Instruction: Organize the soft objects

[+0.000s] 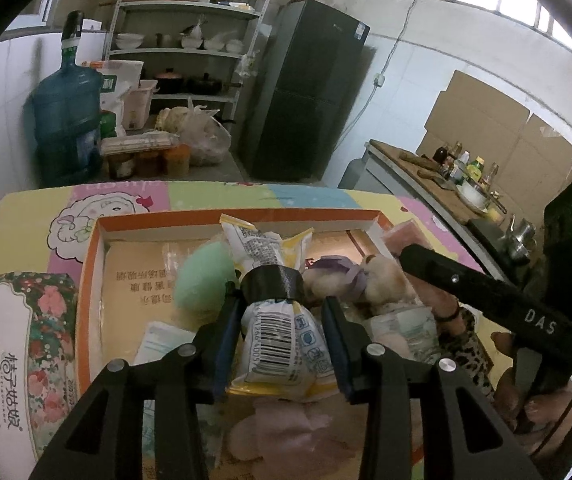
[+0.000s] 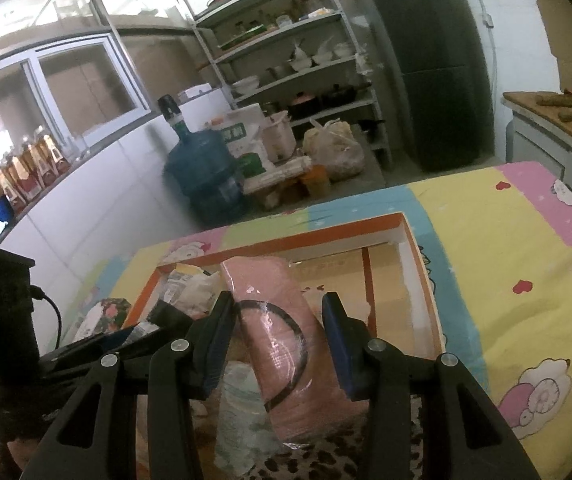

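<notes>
An orange-rimmed cardboard box lies on the cartoon bedsheet and holds soft items. My left gripper is shut on a yellow-and-white plastic packet bound by a black band, held over the box. Beside it lie a green sponge, a cream plush toy with purple ribbon and a pale pink plush. My right gripper is shut on a pink wrapped cloth roll with a black ring around it, over the box. A white wipes pack lies beneath.
A floral tissue pack sits left of the box. A leopard-print cloth lies at the near edge. Beyond the bed stand a blue water jug, a shelf rack, a dark fridge and a counter with bottles.
</notes>
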A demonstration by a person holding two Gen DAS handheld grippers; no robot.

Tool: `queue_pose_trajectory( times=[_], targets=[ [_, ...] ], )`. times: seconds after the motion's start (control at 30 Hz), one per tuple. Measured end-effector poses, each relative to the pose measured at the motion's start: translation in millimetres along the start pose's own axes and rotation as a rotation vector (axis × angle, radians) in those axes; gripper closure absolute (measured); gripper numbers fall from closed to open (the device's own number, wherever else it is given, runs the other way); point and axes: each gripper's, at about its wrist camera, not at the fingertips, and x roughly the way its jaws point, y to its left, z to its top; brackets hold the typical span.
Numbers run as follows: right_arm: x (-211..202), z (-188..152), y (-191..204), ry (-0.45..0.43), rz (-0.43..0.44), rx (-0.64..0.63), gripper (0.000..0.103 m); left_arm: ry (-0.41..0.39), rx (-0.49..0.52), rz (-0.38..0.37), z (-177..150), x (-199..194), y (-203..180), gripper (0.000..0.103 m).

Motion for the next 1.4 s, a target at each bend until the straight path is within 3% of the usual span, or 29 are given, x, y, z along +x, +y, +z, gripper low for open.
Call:
queue_pose_trajectory(
  times=[0.07,0.13,0.27,0.47,0.87,1.23,1.4],
  targets=[
    [0,0,-1,0.000,0.006,0.005,0.056,0.007,-0.006,-0.008,0,1,1,0.060],
    [-2,0,-1,-0.005,0.012,0.010,0.046,0.015,-0.011,-0.010,0,3,2,0.059],
    [-5,0,-2,-0.017,0.024,0.016,0.037,0.009,-0.007,-0.009,-2,2,0,0.037],
    [-16,-2,-4,-0.058,0.049,0.026,0.035,-0.028,0.008,0.002,-3,-6,-5,0.030],
    [-36,-7,6,-0.151,0.084,0.002,0.029,-0.136,0.061,0.038,-14,-49,-24,0.030],
    [-87,-46,53,-0.322,-0.196,-0.082,0.029,-0.274,0.098,0.142,-37,-92,-36,0.030],
    [-105,-69,80,-0.370,-0.300,-0.160,0.029,-0.353,0.111,0.262,-55,-118,-42,0.030]
  ],
)
